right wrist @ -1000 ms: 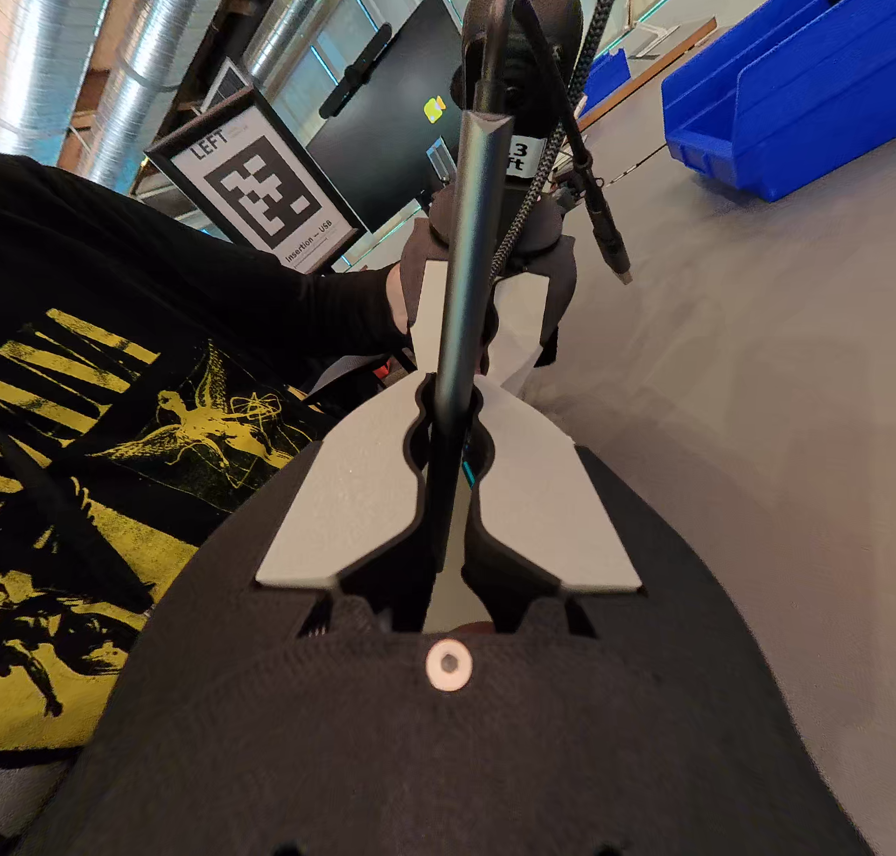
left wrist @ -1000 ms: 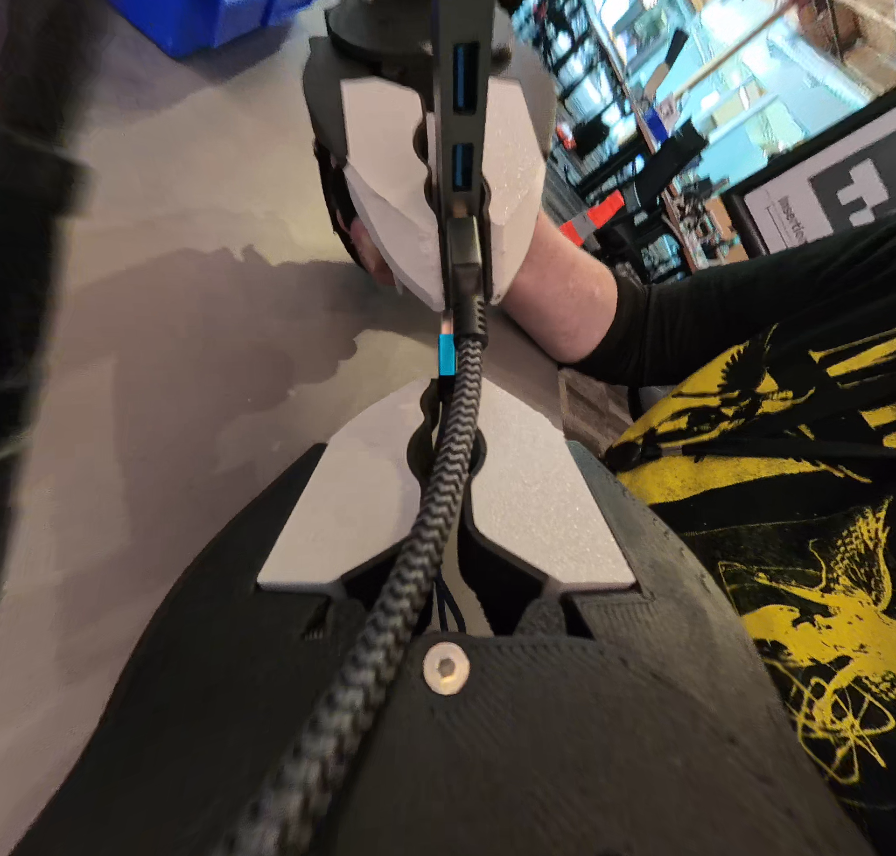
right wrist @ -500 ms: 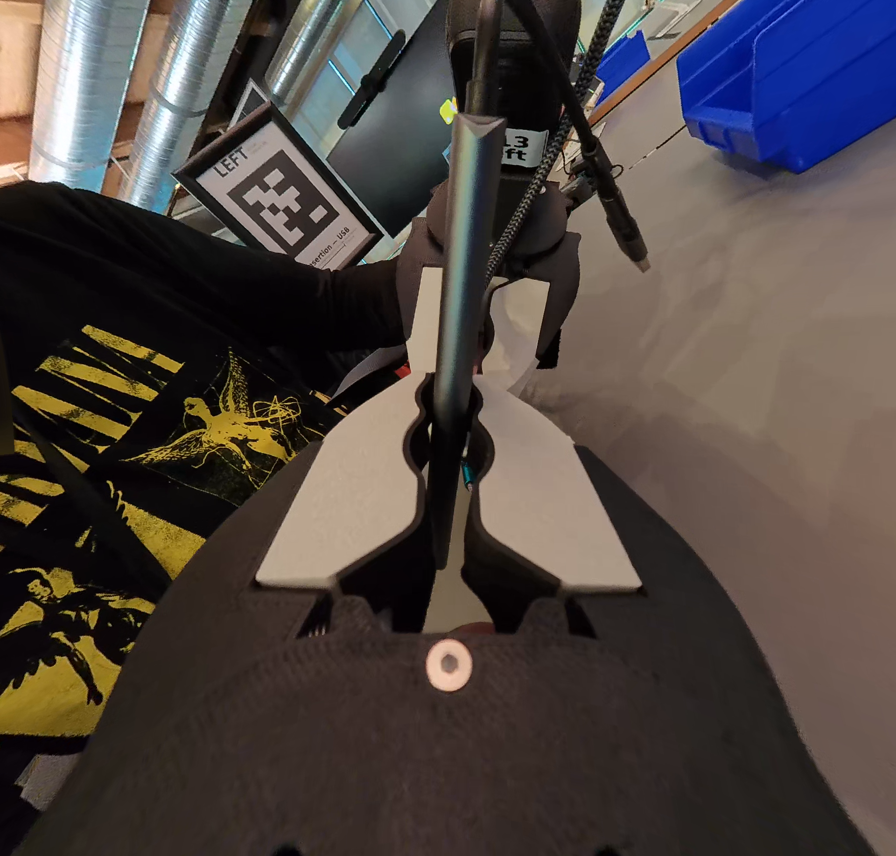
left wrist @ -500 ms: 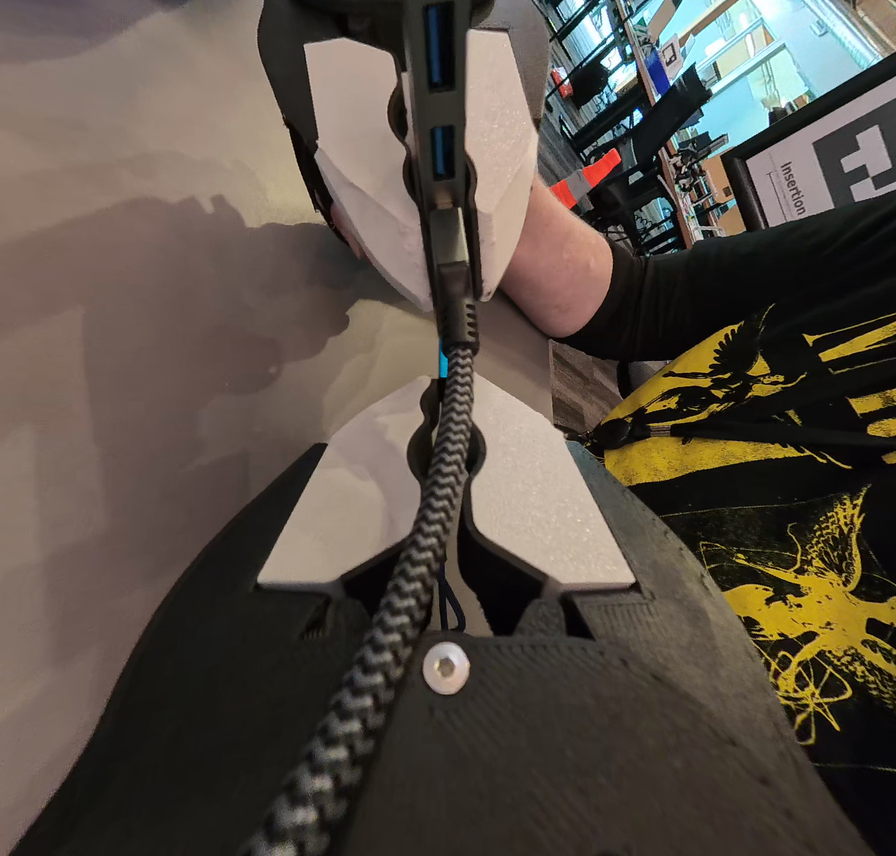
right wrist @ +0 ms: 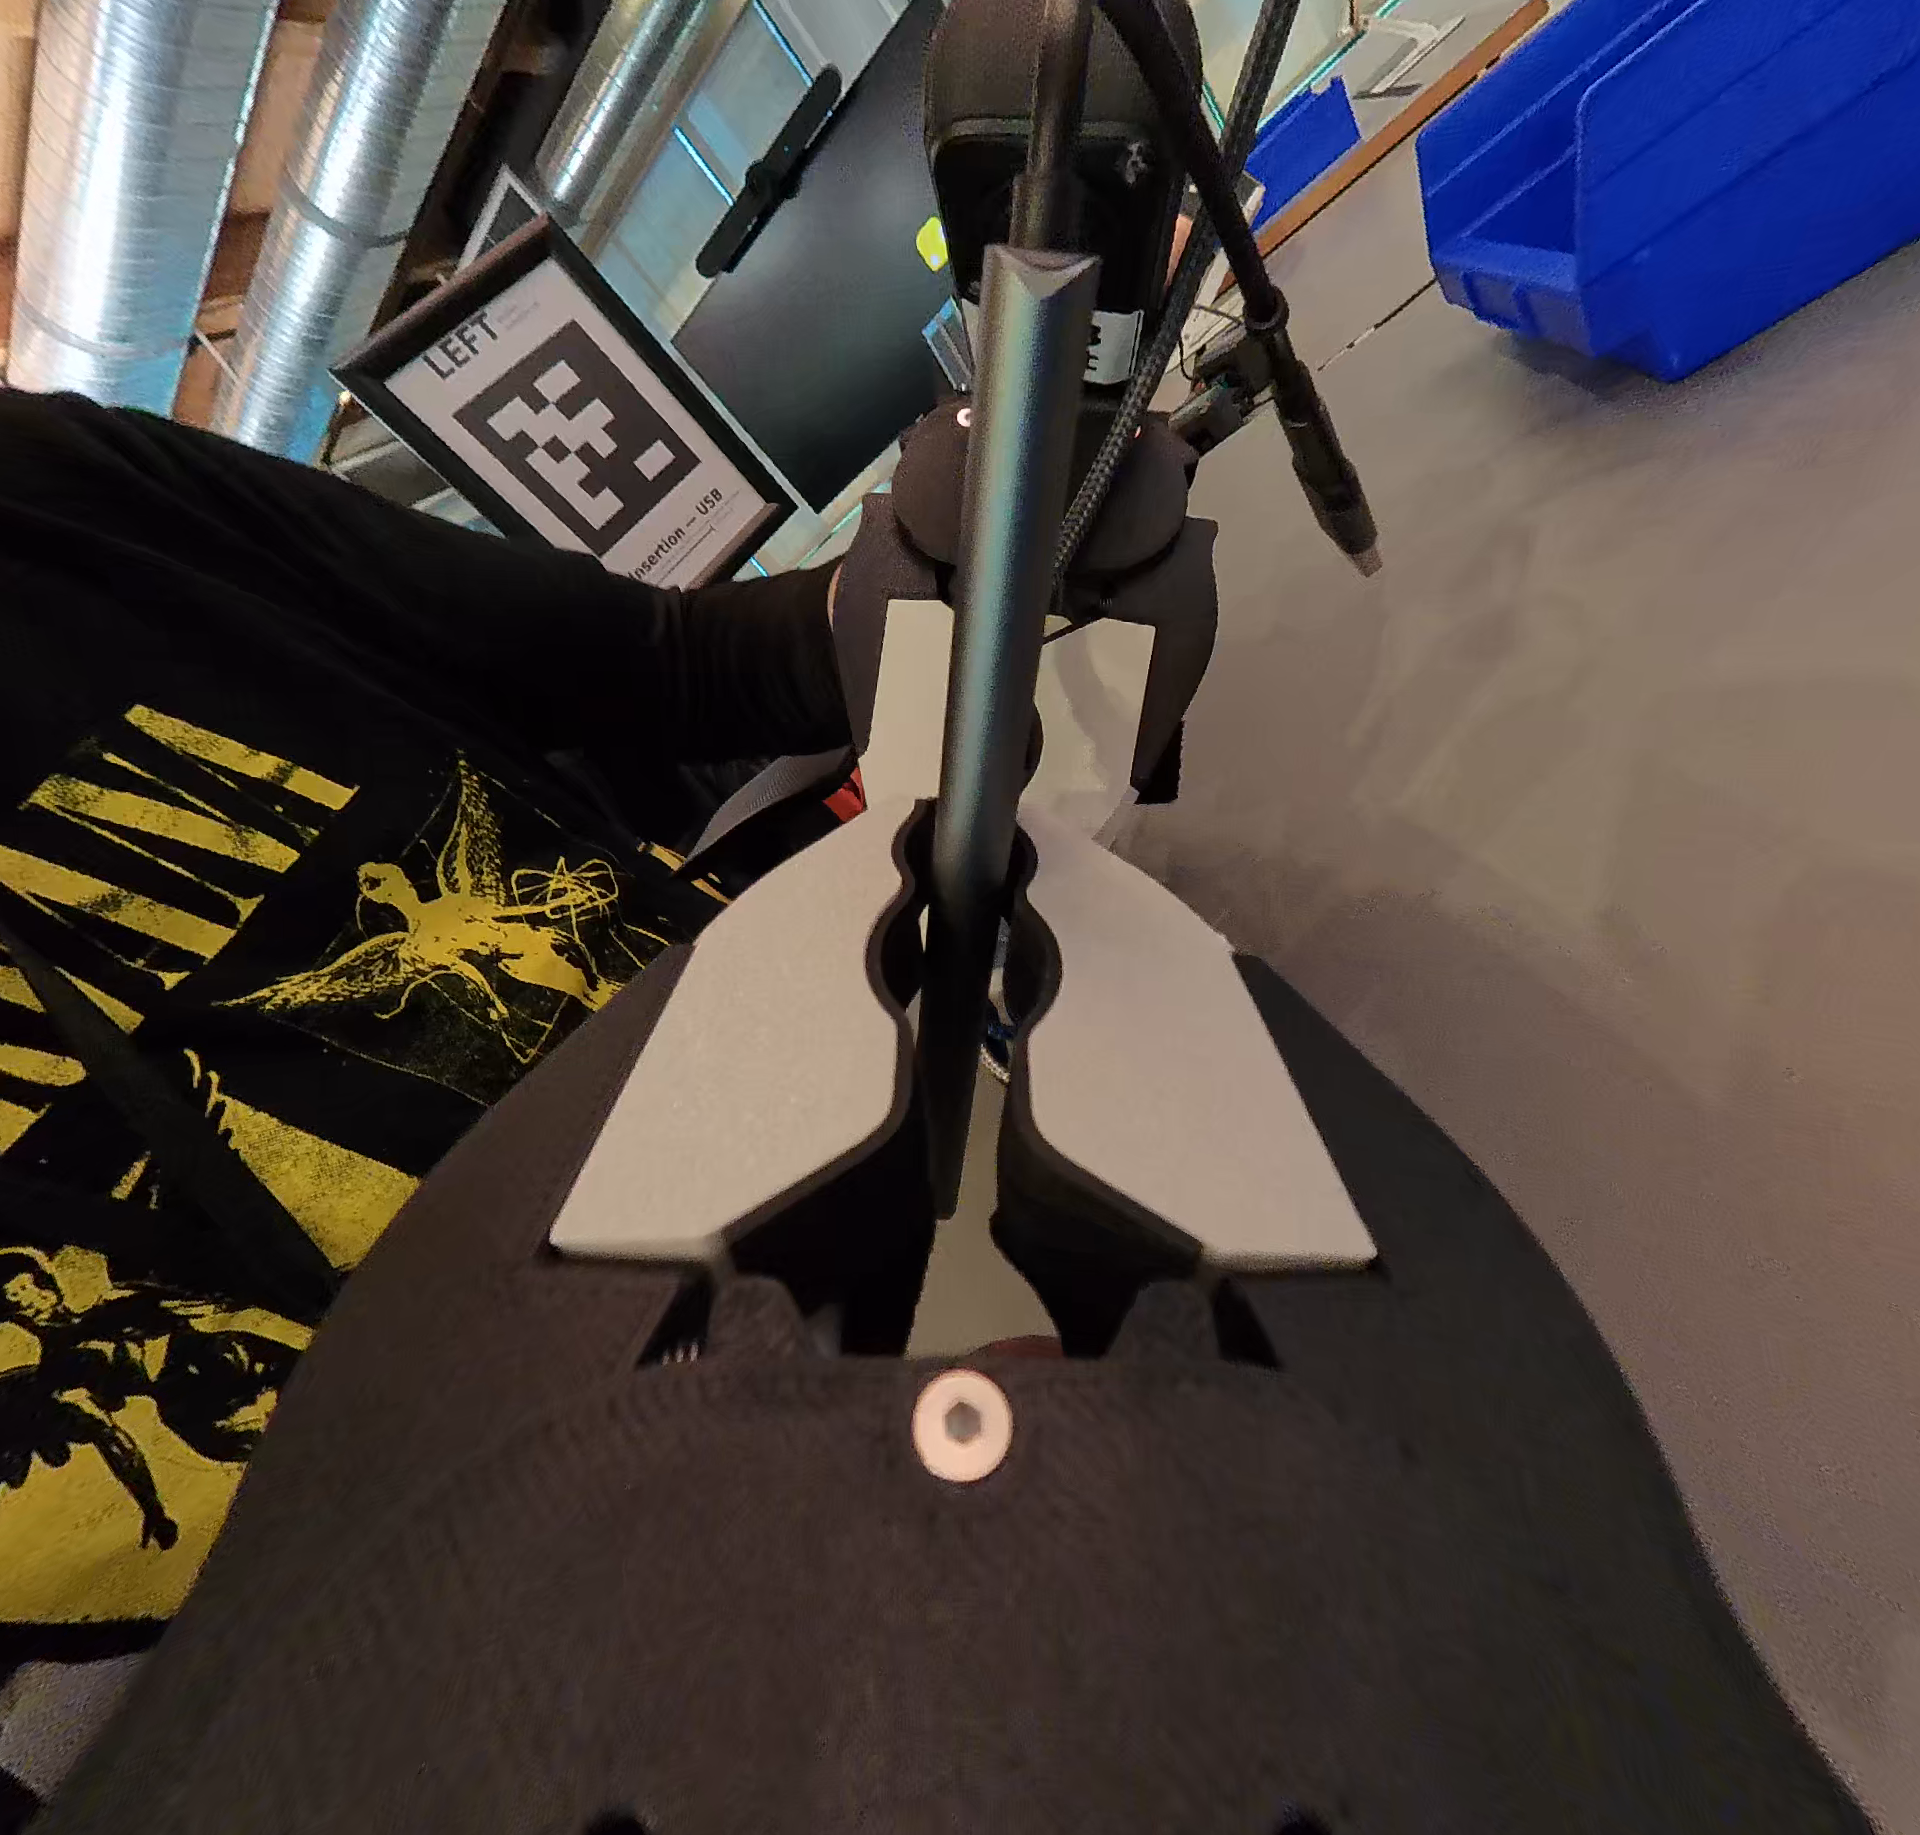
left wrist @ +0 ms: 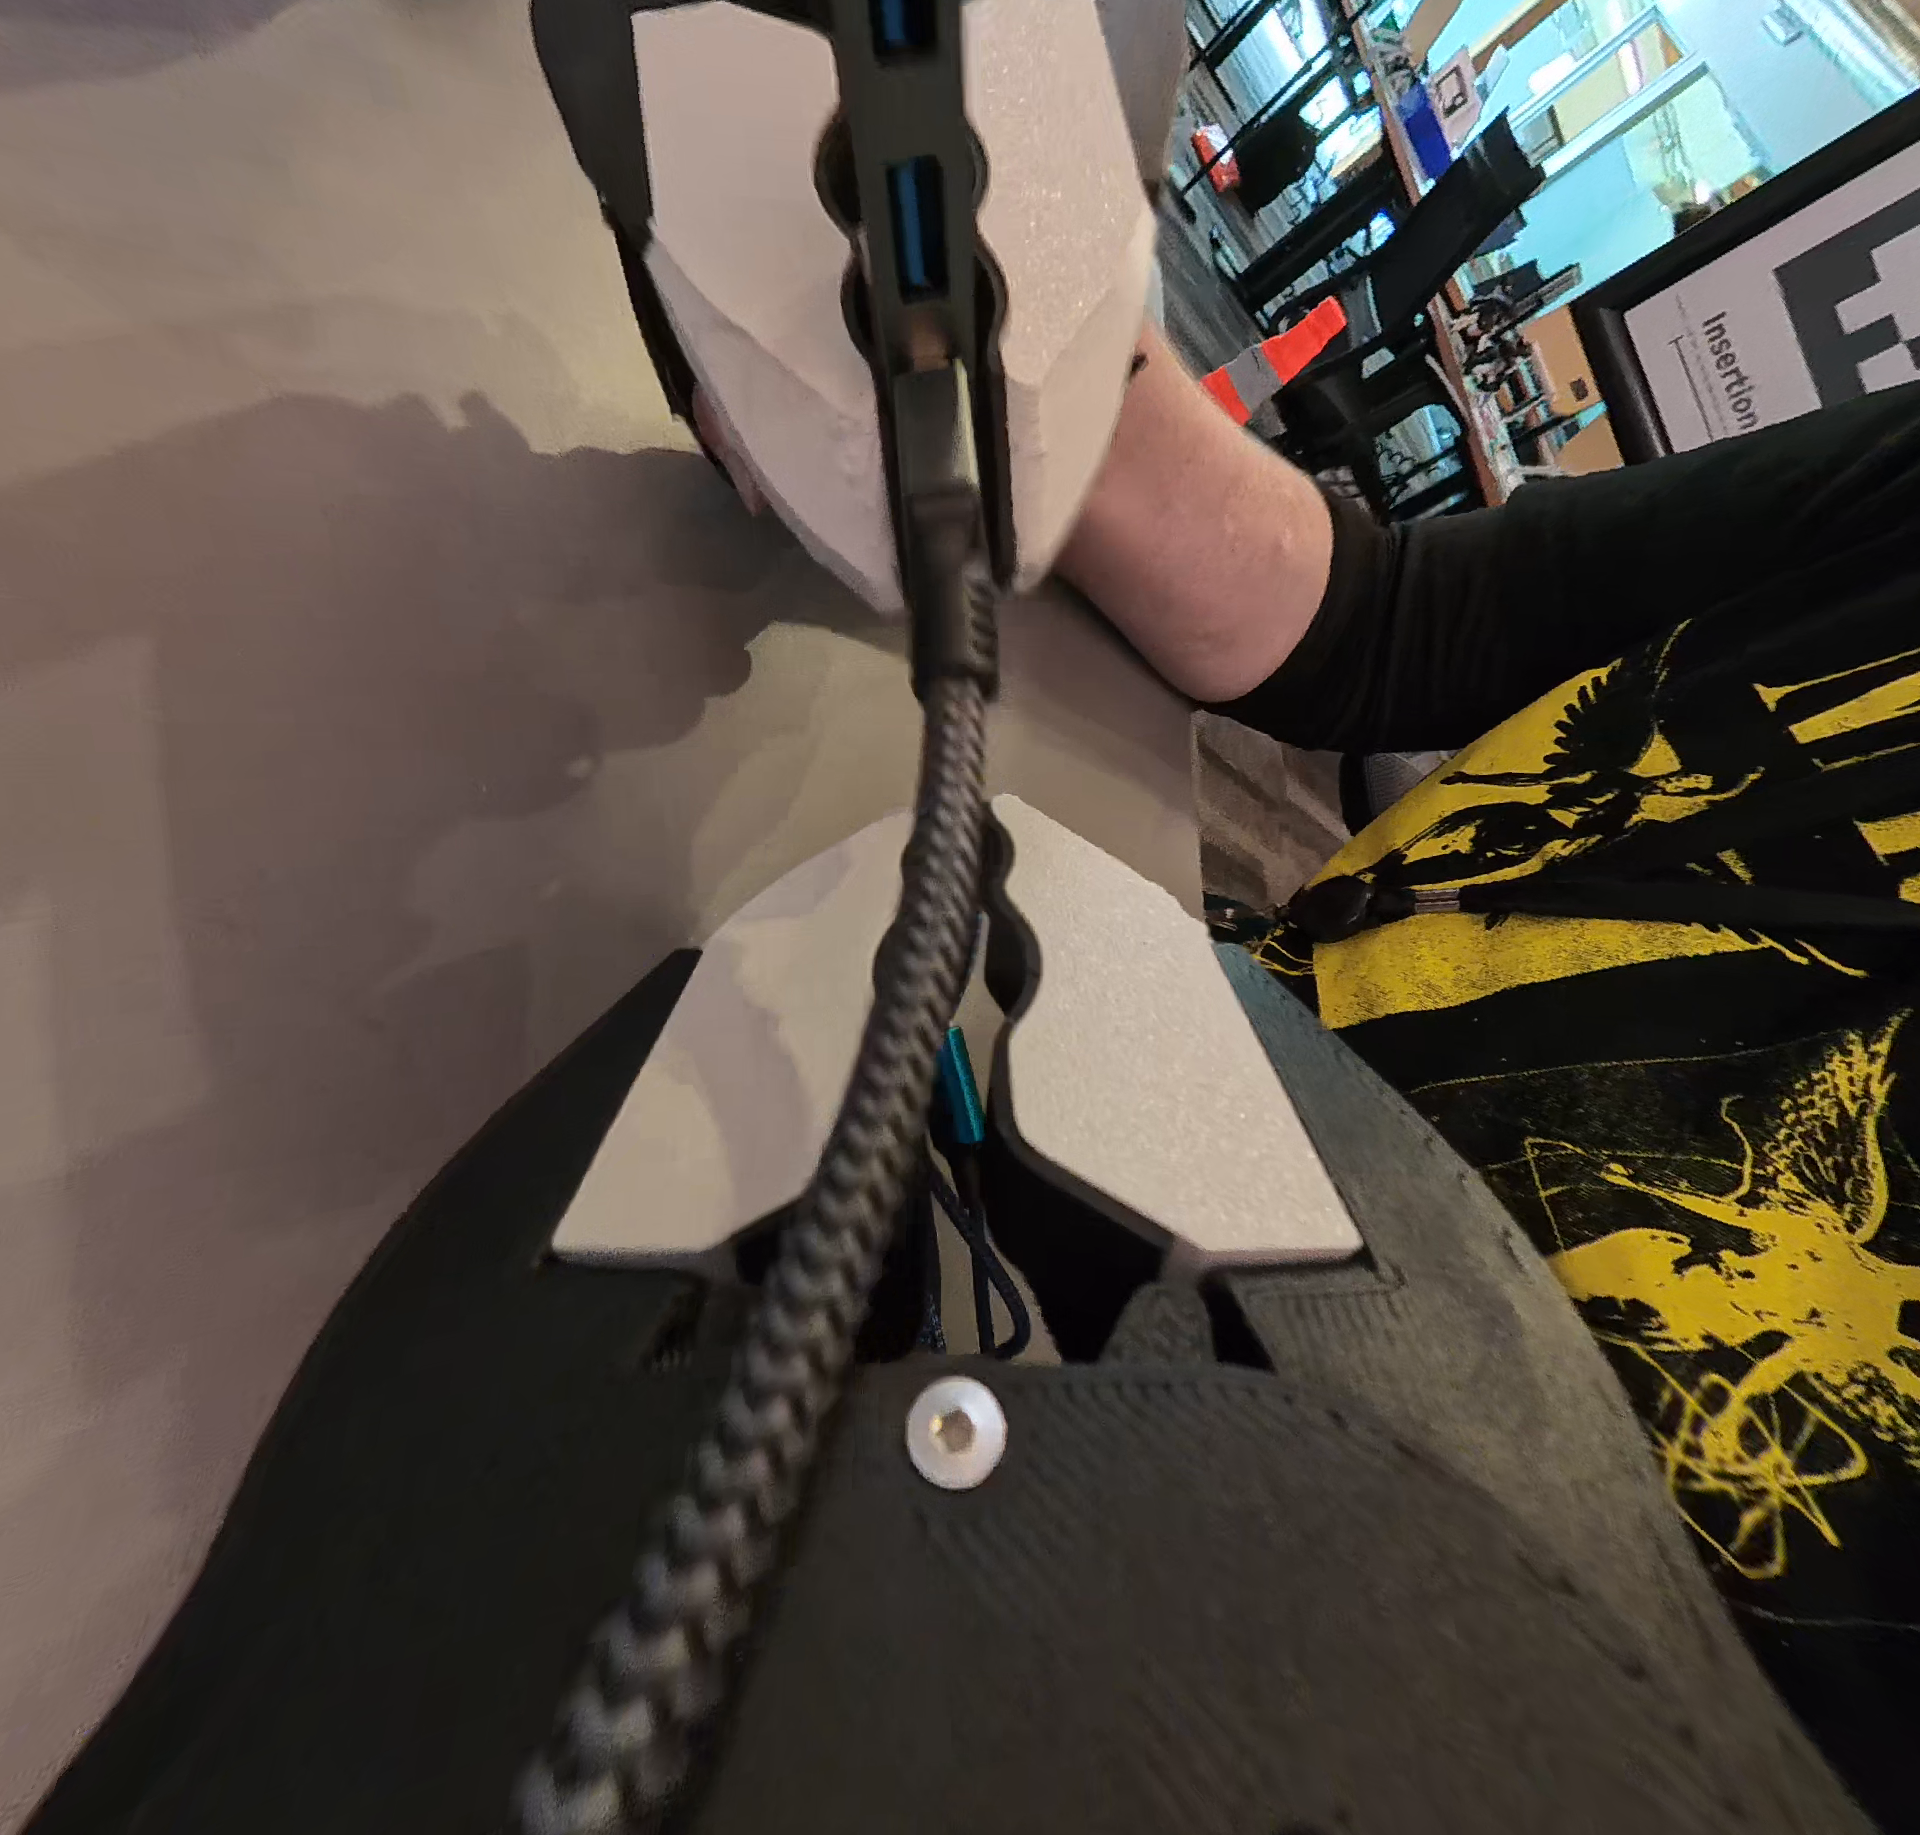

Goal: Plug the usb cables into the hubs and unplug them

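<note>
My right gripper [right wrist: 961, 829] is shut on a slim dark grey USB hub [right wrist: 1003, 559] and holds it on edge above the grey table. In the left wrist view the hub [left wrist: 899, 227] shows blue ports, with the right gripper [left wrist: 951, 580] clamped around it. My left gripper [left wrist: 971, 829] is shut on a black-and-grey braided cable [left wrist: 925, 954]. The cable's black plug [left wrist: 935, 455] sits at the hub's nearest port. How deep it sits I cannot tell. The left gripper's white fingers [right wrist: 909, 684] show just behind the hub in the right wrist view.
The hub's own black lead [right wrist: 1236, 258] loops over and its plug dangles free. A thin cable with a teal end [left wrist: 961, 1089] lies under my left jaws. Blue bins [right wrist: 1683, 154] stand at the table's far side. A framed marker sign [right wrist: 561, 435] and a person's arm [left wrist: 1195, 559] are close. My hands' fingertips stand some 5 cm from each other.
The two grippers have drawn closer together. The braided cable has shifted towards the left finger, and the teal end now sits behind my left fingertips instead of ahead of them. Both grasps hold.
</note>
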A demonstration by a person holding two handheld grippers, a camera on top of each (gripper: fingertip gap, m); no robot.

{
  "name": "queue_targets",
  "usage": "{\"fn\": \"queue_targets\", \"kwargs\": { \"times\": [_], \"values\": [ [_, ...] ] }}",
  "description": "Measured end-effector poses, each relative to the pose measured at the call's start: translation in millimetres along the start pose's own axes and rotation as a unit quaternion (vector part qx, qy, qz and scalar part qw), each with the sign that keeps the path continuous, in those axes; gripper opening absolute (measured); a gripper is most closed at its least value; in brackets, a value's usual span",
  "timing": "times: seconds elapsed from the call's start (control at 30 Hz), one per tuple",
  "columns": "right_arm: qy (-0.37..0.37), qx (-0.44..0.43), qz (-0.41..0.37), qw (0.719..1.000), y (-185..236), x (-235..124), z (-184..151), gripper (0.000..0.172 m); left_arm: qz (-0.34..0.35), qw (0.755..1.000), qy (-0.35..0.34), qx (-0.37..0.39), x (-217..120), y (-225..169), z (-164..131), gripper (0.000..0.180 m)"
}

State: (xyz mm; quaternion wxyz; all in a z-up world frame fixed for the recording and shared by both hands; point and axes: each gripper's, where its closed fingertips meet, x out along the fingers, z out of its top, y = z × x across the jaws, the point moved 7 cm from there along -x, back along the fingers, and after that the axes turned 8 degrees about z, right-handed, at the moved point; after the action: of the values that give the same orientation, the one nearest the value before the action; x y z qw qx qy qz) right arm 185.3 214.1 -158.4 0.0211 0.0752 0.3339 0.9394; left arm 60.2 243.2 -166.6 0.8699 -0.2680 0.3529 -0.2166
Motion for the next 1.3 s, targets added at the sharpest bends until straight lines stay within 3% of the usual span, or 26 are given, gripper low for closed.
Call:
{"fn": "queue_targets", "kwargs": {
  "times": [0.13, 0.23, 0.33, 0.4, 0.5, 0.57, 0.67, 0.83, 0.9, 0.93, 1.1, 1.23, 1.3],
  "values": [
    [-0.023, 0.005, -0.013, 1.0, -3, -9, 3, 0.01, 0.027, 0.999, 0.028, -0.001, -6, 4, -12, 0.005],
    [-0.017, 0.012, -0.027, 0.999, -5, -12, 2, 0.01, 0.092, 0.99, 0.107, 0.014, 4, 17, -26, 0.006],
    [-0.012, 0.018, -0.036, 0.999, -8, -13, 0, 0.01, 0.132, 0.984, 0.118, 0.02, 9, 30, -27, 0.008],
    [-0.014, 0.018, -0.036, 0.999, -8, -13, 0, 0.01, 0.154, 0.983, 0.094, 0.023, 5, 35, -24, 0.024],
    [-0.028, 0.02, -0.033, 0.999, -9, -16, 1, 0.01, 0.191, 0.981, 0.034, 0.029, -10, 35, -15, 0.07],
    [-0.031, 0.019, -0.028, 0.999, -8, -16, 2, 0.01, 0.2, 0.979, -0.02, 0.029, -21, 28, -6, 0.087],
    [-0.022, 0.015, -0.019, 0.999, -6, -9, 2, 0.01, 0.152, 0.978, -0.136, 0.03, -34, 7, 16, 0.073],
    [-0.002, 0.006, 0.001, 1.0, -2, 7, -1, 0.01, 0.084, 0.974, -0.209, 0.001, -27, -4, 34, 0.045],
    [0.005, 0.007, 0.003, 1.0, -2, 13, -3, 0.01, 0.071, 0.97, -0.232, -0.005, -26, -4, 38, 0.009],
    [0.009, 0.006, 0.002, 1.0, -2, 15, -3, 0.01, 0.066, 0.968, -0.242, -0.012, -25, -4, 39, 0.005],
    [-0.005, 0.01, 0.01, 1.0, -1, 17, 0, 0.012, 0.082, 0.96, -0.269, -0.015, -32, -9, 42, 0.003],
    [-0.001, 0.02, 0.016, 1.0, 3, 14, -1, 0.028, 0.084, 0.945, -0.315, -0.032, -50, -8, 50, 0.003],
    [0.001, 0.022, 0.026, 0.999, 5, 15, -1, 0.022, 0.078, 0.939, -0.333, -0.036, -55, -10, 52, 0.002]
  ]
}}
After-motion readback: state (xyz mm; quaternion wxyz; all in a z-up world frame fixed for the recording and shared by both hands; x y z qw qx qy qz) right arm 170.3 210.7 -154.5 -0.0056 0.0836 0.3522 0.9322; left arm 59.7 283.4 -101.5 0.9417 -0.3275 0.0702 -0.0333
